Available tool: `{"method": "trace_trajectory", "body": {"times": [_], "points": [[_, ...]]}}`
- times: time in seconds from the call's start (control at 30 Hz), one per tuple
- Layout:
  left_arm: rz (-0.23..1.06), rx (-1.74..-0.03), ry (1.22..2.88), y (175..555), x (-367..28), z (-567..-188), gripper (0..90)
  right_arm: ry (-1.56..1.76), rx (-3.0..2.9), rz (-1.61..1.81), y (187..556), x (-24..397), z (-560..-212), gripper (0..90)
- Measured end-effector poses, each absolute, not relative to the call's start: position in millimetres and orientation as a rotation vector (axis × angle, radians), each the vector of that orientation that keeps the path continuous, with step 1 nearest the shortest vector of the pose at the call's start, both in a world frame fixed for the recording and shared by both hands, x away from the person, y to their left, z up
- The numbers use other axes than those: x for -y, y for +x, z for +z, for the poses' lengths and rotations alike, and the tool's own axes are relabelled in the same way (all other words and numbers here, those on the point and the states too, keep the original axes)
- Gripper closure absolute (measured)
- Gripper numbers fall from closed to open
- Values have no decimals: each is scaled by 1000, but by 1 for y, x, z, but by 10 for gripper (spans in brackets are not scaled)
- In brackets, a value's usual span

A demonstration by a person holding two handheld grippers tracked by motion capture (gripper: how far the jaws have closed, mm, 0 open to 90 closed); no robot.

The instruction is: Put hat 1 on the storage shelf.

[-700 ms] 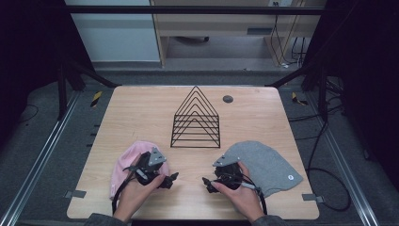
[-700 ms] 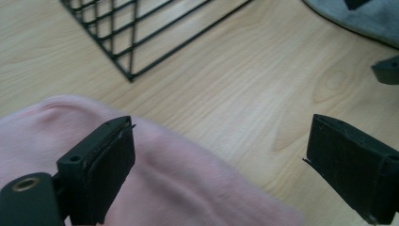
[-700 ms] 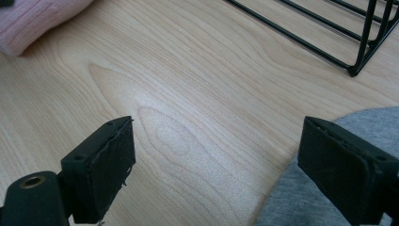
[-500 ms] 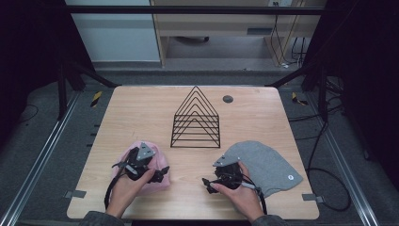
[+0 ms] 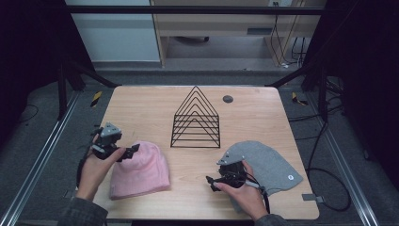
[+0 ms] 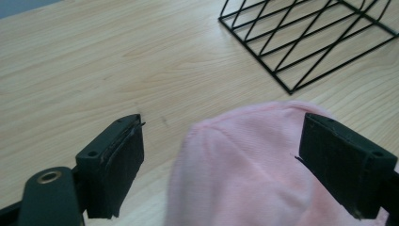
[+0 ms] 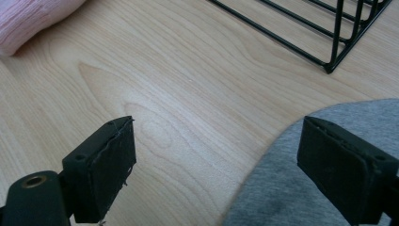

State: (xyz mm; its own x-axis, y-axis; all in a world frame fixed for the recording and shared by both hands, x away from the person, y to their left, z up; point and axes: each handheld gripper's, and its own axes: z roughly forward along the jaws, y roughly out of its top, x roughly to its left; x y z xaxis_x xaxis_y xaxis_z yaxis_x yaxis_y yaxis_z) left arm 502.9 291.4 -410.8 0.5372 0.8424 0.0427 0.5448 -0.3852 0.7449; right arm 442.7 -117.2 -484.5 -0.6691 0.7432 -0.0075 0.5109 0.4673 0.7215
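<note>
Light wood-grain tabletop (image 5: 141, 110), dark grey floor around, black frame rails at the sides. Black wire rack (image 5: 196, 117) at centre. Pink beanie (image 5: 140, 170) front left, grey beanie (image 5: 273, 162) front right. Left gripper (image 5: 132, 149) fingers wide over pink beanie; right gripper (image 5: 210, 181) fingers wide, holding nothing.

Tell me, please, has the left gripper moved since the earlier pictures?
Yes. The left gripper has shifted left and away from the person, toward the table's left edge, farther from the wire rack.
</note>
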Motion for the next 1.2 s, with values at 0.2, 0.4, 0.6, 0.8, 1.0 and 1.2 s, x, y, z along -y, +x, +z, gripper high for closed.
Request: {"method": "trace_trajectory", "body": {"times": [0.2, 0.4, 0.6, 0.8, 1.0, 1.2], "points": [[430, -1145, 2111, 520, -312, -412, 271, 1079, -2392, 1009, 445, 121, -485, 135], [338, -1158, 2236, 521, -305, -443, 347, 1078, -2398, 1005, 445, 120, -485, 141], [299, -1177, 2272, 524, -304, -453, 442, 1059, -2399, 1005, 442, 118, -483, 145], [271, -1185, 2282, 526, -302, -458, 666, 1065, -2403, 1008, 444, 118, -484, 146], [287, -1186, 2196, 521, -304, -458, 796, 1063, -2403, 1006, 443, 118, -484, 146], [422, -1123, 2175, 505, -296, -438, 805, 1058, -2396, 1009, 443, 119, -483, 149]]}}
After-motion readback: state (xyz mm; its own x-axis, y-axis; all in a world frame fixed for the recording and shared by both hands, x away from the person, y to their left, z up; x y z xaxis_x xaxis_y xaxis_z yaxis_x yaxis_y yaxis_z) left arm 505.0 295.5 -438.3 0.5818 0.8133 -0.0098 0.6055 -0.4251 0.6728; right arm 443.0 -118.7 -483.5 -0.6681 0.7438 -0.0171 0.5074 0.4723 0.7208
